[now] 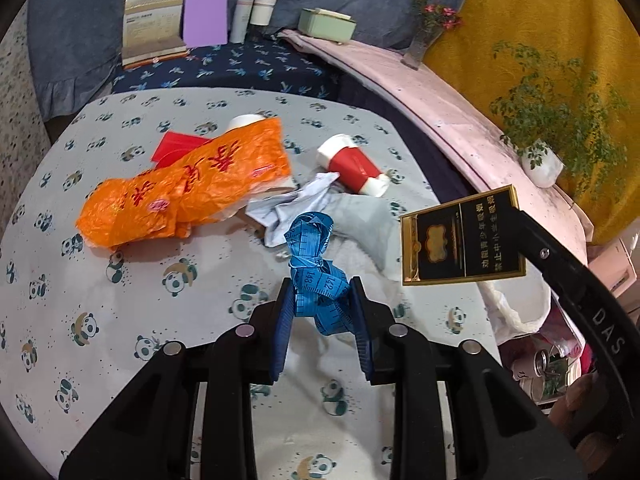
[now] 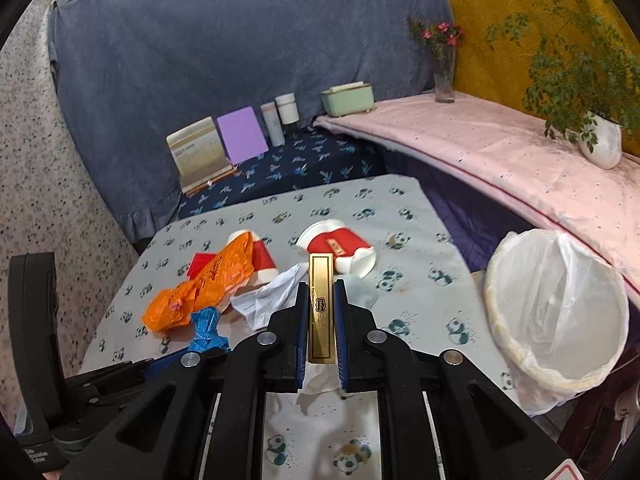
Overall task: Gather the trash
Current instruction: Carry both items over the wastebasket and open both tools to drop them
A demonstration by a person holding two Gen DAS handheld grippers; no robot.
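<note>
My left gripper (image 1: 322, 300) is shut on a crumpled blue measuring tape (image 1: 316, 264), held just above the panda-print table (image 1: 100, 280); the tape also shows in the right wrist view (image 2: 206, 330). My right gripper (image 2: 322, 312) is shut on a black-and-gold cigarette pack (image 2: 321, 304), also seen in the left wrist view (image 1: 460, 240), above the table's right side. On the table lie an orange plastic bag (image 1: 188, 188), a red-and-white paper cup (image 1: 354, 164), a second cup (image 2: 262, 256) partly under the bag, a red card (image 1: 176, 148) and crumpled white paper (image 1: 292, 208).
A bin lined with a white plastic bag (image 2: 556, 312) stands off the table's right edge. Behind are a dark blue surface with a card stand (image 2: 200, 156), a purple card (image 2: 242, 136) and bottles (image 2: 280, 120). A pink shelf (image 2: 500, 152) carries a green box, a vase and a potted plant (image 2: 600, 140).
</note>
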